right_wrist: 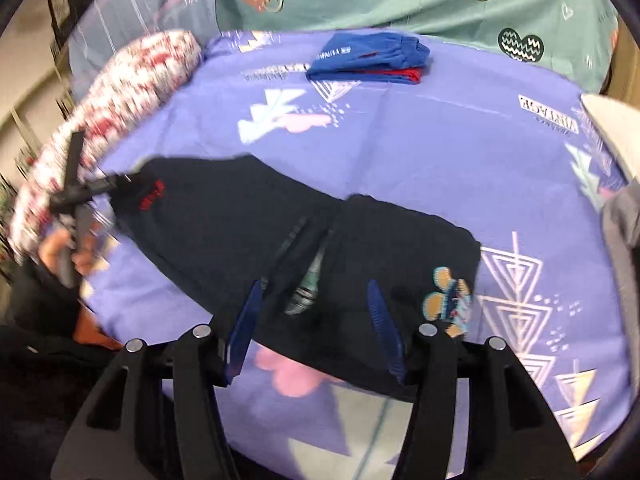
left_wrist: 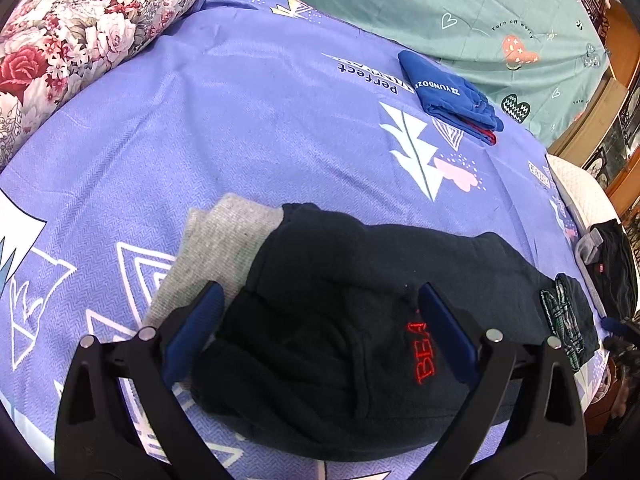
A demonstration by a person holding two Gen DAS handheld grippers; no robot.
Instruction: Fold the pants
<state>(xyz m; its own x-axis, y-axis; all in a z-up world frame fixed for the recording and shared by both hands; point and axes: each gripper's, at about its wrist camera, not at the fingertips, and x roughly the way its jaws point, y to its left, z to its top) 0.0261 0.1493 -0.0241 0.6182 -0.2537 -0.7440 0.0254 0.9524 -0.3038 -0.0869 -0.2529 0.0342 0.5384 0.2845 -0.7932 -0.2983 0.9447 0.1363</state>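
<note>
Black pants [left_wrist: 340, 320] with red letters and grey cuffs [left_wrist: 216, 248] lie on the purple bed sheet [left_wrist: 240, 128]. In the left wrist view my left gripper [left_wrist: 320, 320] is open, its blue fingers astride the leg end near the cuffs. In the right wrist view the pants [right_wrist: 280, 240] stretch across the sheet, with a cartoon patch [right_wrist: 448, 300] at the waist end. My right gripper [right_wrist: 316, 320] is open just above the waist, holding nothing. The left gripper [right_wrist: 116, 188] shows at the far left on the pants' end.
A folded blue garment over a red one [left_wrist: 452, 96] lies at the back of the sheet, also in the right wrist view [right_wrist: 368, 60]. A floral pillow [left_wrist: 80, 40] sits at the back left. A green quilt [left_wrist: 480, 12] lies behind. Dark clothing [left_wrist: 612, 264] lies at the right edge.
</note>
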